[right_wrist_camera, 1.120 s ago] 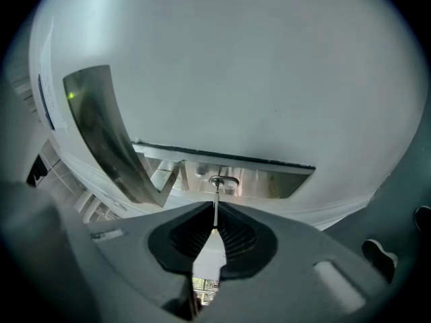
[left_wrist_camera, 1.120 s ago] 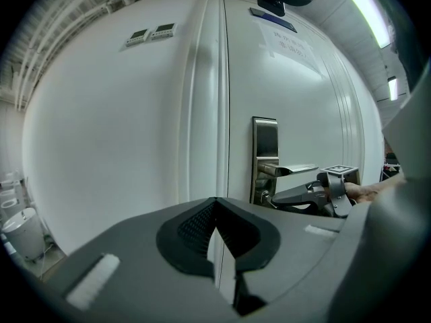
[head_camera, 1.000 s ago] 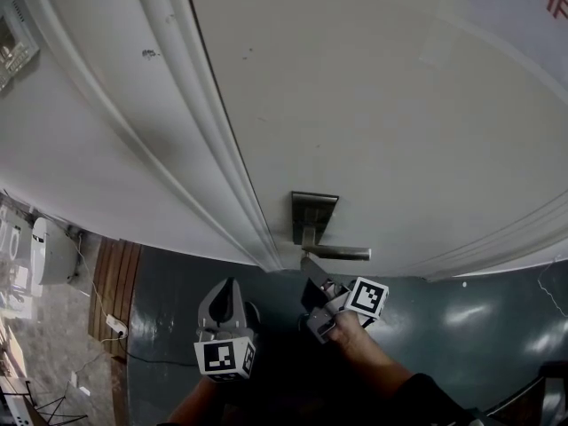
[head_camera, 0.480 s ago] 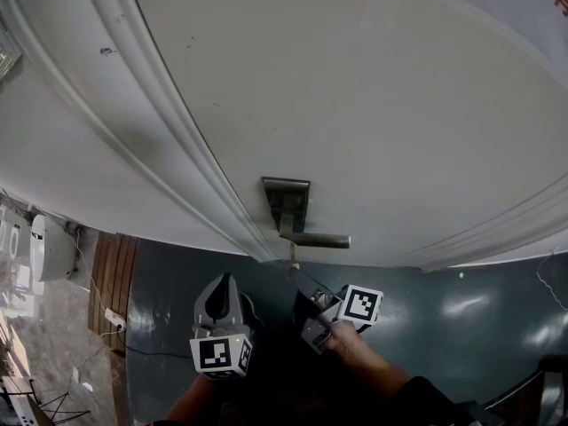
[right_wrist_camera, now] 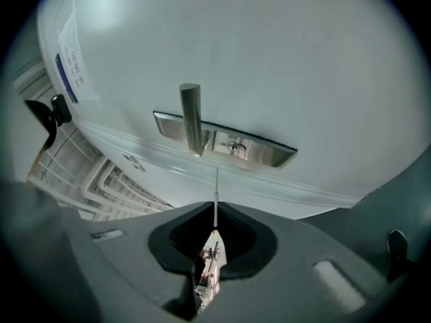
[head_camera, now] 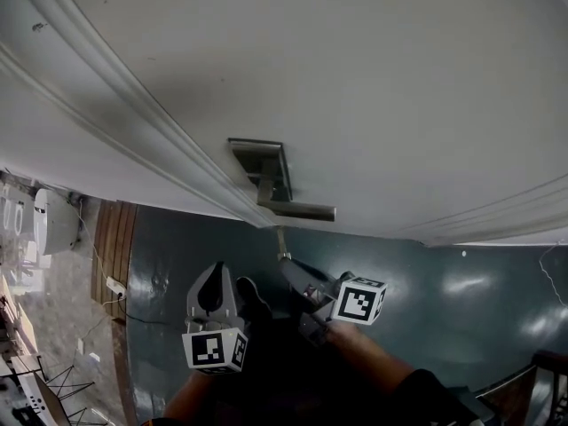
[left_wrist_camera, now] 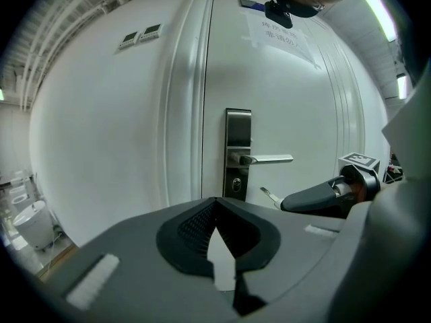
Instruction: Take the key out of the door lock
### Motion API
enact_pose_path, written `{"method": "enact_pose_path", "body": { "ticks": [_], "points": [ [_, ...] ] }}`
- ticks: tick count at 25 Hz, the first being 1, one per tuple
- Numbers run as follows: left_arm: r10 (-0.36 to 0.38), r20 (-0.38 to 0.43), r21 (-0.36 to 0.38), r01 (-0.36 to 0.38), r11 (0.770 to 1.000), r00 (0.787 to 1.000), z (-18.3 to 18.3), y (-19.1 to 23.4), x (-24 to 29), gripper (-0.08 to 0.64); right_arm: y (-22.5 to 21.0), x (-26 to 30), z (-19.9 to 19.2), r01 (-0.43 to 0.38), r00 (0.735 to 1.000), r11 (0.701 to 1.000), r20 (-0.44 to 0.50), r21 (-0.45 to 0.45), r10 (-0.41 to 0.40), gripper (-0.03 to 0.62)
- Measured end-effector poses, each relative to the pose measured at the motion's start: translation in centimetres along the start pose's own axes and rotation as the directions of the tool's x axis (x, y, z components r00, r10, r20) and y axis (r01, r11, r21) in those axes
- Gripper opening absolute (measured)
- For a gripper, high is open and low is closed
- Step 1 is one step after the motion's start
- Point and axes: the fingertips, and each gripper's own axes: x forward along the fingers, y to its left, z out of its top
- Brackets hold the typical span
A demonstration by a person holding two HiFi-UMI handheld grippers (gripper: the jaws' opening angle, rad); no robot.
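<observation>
Right gripper [right_wrist_camera: 214, 241] clamped on key [right_wrist_camera: 215, 197], its tip short of the lock [right_wrist_camera: 234, 146] ahead; left gripper [left_wrist_camera: 219, 237] closed, empty.

My left gripper [head_camera: 216, 280] low and near on the left, jaws together on nothing, tips pointing far, my right gripper [head_camera: 293, 269] just right of it, angled far-left, jaws clamped on the key [head_camera: 281, 242], my dark-sleeved right arm [head_camera: 395, 384] running back to the near right.

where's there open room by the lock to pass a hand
Bare door above and right of the handle; bare frame left of the lock plate. Crowded below the handle, where the right gripper holds the key.
</observation>
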Motion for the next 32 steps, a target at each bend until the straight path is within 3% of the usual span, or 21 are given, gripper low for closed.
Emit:
{"method": "enact_pose_path", "body": {
  "ticks": [8, 13, 18, 32],
  "points": [
    [-0.03, 0.019, 0.021, 0.029, 0.999, 0.999, 0.4, -0.8, -1.1, 0.018, 1.5, -0.5, -2.5, 0.004, 0.999, 0.987, -0.034, -0.158, -0.01, 0.014],
    [-0.041, 0.047, -0.003, 0.041, 0.999, 0.998, 0.1, -0.1, -3.8, 0.018, 2.8, -1.1, -4.9, 0.048, 0.997, 0.962, -0.038, -0.27, -0.06, 0.014],
    [-0.04, 0.072, -0.021, 0.042, 0.999, 0.997, -1.6, 1.8, -9.0, 0.018, 4.2, -2.1, -10.1, 0.099, 0.992, 0.925, -0.039, -0.368, -0.121, 0.014],
    [-0.094, 0.115, -0.05, 0.101, 0.994, 0.989, -7.9, 5.3, -27.4, 0.018, 9.9, -7.1, -25.9, 0.221, 0.975, 0.838, 0.089, -0.499, -0.204, 0.014]
  ]
}}
